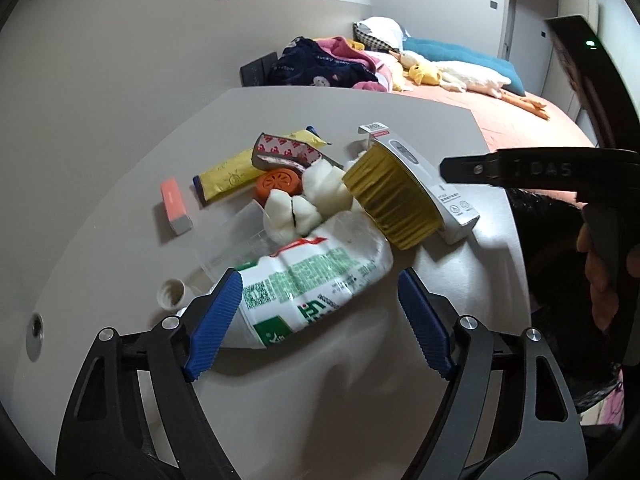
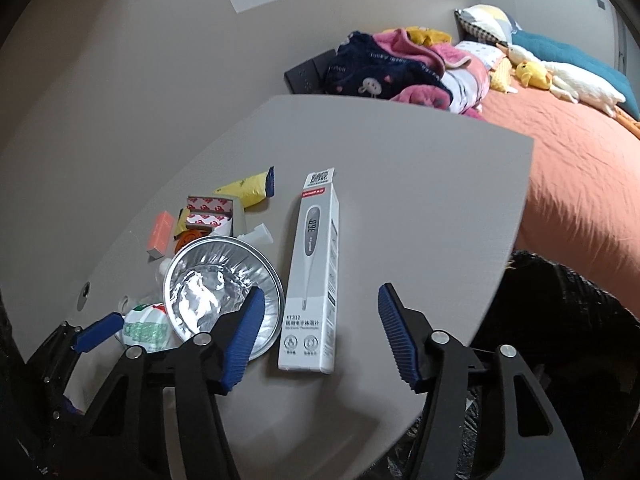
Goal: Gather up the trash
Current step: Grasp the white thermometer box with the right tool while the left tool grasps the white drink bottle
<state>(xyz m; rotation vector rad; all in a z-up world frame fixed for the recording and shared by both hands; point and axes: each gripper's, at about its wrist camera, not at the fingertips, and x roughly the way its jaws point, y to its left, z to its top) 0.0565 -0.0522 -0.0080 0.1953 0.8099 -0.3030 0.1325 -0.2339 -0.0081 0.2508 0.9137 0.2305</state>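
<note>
A crushed white plastic bottle (image 1: 316,280) with a green label lies on the grey table (image 1: 360,400). My left gripper (image 1: 320,320) is open around its lower end; the right pad stands apart from it. A foil cup (image 1: 392,200) leans against a white thermometer box (image 1: 424,184). In the right wrist view that box (image 2: 316,272) lies lengthwise between the open fingers of my right gripper (image 2: 320,336), with neither pad touching it. The foil cup (image 2: 216,292) sits just to its left, by the bottle (image 2: 148,328).
White wads (image 1: 312,200), an orange lid (image 1: 280,182), a yellow packet (image 1: 240,172), tape backing (image 1: 284,152), a pink block (image 1: 176,208) and a white cap (image 1: 172,292) lie behind. A black bag (image 2: 560,300) hangs past the table's right edge. A bed (image 2: 580,160) with clothes lies beyond.
</note>
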